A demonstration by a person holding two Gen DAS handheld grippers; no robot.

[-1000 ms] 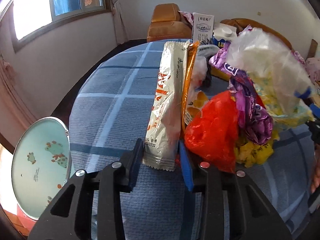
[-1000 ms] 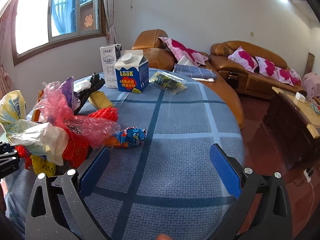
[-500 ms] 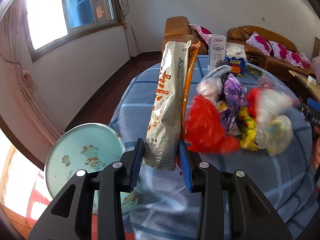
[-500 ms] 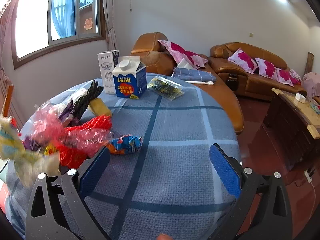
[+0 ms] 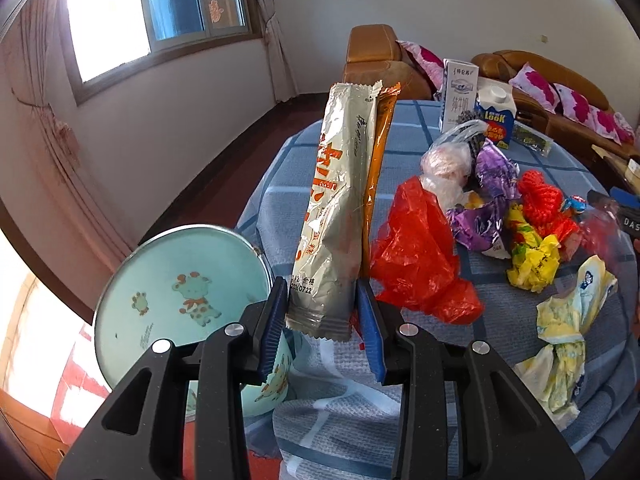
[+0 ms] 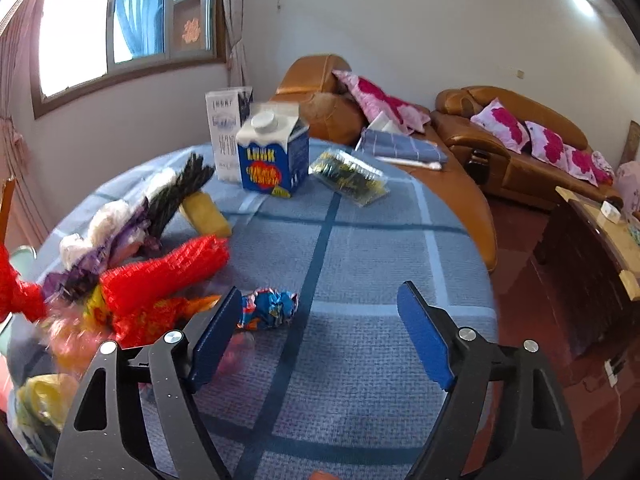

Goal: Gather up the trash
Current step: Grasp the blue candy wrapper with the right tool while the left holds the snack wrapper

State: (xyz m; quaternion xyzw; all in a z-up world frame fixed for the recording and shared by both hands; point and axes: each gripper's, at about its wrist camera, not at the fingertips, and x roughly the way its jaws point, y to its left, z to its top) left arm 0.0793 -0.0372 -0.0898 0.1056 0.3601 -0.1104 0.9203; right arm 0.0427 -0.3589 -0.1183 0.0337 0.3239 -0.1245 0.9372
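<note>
Left tongs (image 5: pixel 322 320) clamp wrapper (image 5: pixel 336 208) | right tongs (image 6: pixel 320 340) closing, empty | table edge (image 6: pixel 476 248) right

Right tongs (image 6: pixel 320 334) closing, nothing clamped; blue crumpled wrapper (image 6: pixel 269 309) just beyond left pad.

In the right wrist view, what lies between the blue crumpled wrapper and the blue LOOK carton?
Nothing: in the right wrist view only bare checked tablecloth runs from the blue crumpled wrapper to the blue LOOK carton.
</note>
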